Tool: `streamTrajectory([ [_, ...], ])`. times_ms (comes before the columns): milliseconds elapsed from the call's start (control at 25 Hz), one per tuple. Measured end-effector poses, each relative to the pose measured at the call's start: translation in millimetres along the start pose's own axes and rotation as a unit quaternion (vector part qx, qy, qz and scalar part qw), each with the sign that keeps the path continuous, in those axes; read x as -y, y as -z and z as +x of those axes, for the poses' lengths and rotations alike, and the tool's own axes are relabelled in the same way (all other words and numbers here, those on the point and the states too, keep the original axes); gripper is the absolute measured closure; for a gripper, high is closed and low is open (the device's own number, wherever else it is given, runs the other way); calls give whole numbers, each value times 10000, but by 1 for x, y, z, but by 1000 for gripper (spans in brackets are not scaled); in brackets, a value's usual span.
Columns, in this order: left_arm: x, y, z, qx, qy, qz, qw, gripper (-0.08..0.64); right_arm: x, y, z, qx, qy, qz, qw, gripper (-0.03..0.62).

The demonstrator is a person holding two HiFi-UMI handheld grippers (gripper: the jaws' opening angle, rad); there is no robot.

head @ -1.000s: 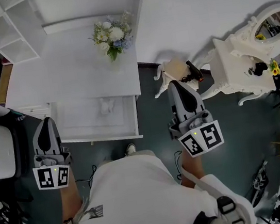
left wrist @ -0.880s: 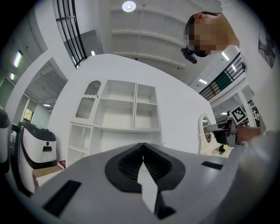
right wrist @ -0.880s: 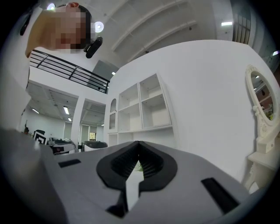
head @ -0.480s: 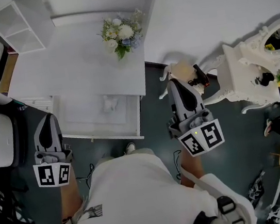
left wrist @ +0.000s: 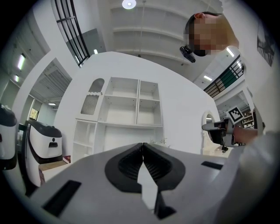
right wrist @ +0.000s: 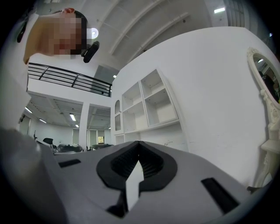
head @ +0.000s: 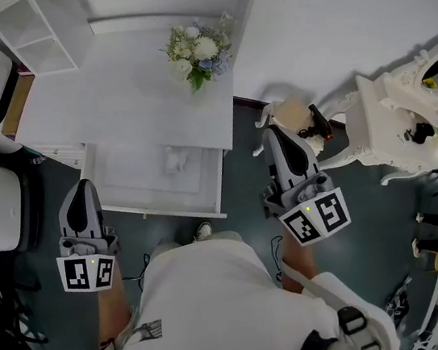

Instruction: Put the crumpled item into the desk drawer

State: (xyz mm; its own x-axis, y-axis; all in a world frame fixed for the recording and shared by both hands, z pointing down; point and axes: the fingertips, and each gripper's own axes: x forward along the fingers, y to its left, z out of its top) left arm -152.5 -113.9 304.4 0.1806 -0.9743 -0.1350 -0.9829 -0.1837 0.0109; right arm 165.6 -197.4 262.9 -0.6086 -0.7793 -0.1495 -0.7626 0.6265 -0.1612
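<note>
Crumpled white item [head: 172, 162] lying inside the open desk drawer [head: 134, 188]

The drawer juts from a white desk [head: 127, 102] bearing a flower bouquet [head: 199, 51]. The left gripper [head: 84, 187] is beside the drawer's left edge and the right gripper [head: 274, 131] is off its right. Both have their jaws pressed together, empty.

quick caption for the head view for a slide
Left gripper and right gripper, both shut and empty, flank the open desk drawer, with the crumpled item lying inside.
</note>
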Motion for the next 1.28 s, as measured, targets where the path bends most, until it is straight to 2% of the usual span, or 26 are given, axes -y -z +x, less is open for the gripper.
streamTrajectory([
  [680, 0, 10, -10, -98, -178, 152, 9997, 543, -3, 29, -1, -164, -201, 52, 9997, 583],
  [1280, -3, 6, -21, -46, -217, 187, 9996, 543, -14, 29, 1, -111, -277, 46, 9995, 583],
])
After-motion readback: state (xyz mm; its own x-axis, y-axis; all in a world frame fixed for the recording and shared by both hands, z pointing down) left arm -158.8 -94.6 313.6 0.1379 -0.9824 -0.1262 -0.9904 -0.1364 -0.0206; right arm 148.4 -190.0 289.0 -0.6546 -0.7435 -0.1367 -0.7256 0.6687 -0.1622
